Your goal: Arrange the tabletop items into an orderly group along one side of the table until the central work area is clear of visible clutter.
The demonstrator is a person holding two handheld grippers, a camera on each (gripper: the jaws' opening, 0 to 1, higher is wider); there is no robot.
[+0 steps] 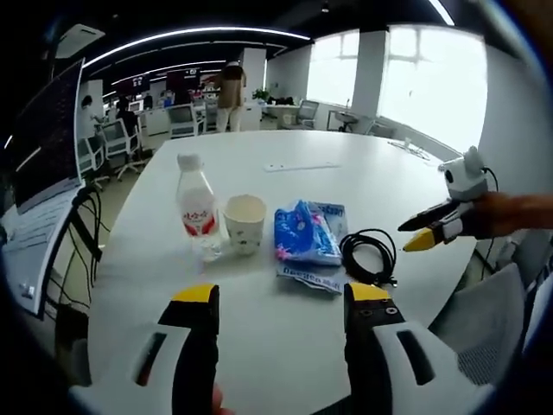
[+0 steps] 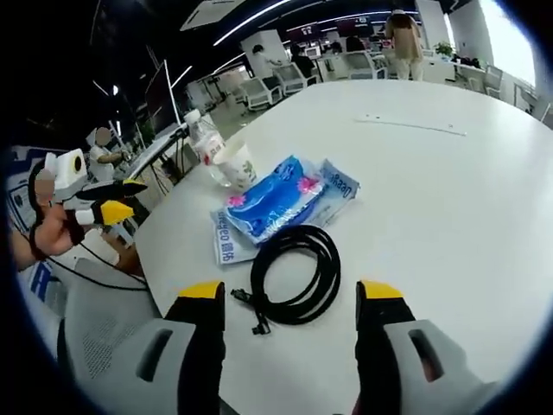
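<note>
Two claws, both released and gripping nothing. Left claw (image 1: 281, 298) with yellow-tipped black jaws spread wide above the bare near part of the round white counter (image 1: 285, 354). Right claw (image 2: 292, 294) likewise spread, jaws either side of the coiled black cable (image 2: 294, 272) lying flat on the counter (image 2: 449, 199).

Seen from the left gripper view: right claw (image 1: 423, 238) entering from the right, held by a hand (image 1: 510, 216), hovering past the counter's edge with its yellow tips close together. Seen from the right gripper view: left claw (image 2: 117, 201) at the left, held by a hand (image 2: 47, 232), off the counter's edge.

Beyond the cable (image 1: 370, 257), a row of items close together: blue plastic tissue pack (image 1: 304, 232) resting on a flat white-and-blue printed packet (image 1: 313, 278), then a cream paper cup (image 1: 244, 222) upright, then a clear plastic water bottle with red label and white cap (image 1: 196, 206) upright just beside the cup. Same row in the right gripper view: tissue pack (image 2: 275, 201), packet (image 2: 226, 244), cup (image 2: 235, 164), bottle (image 2: 204, 134).

Further off, an open office with desks, chairs and people.
</note>
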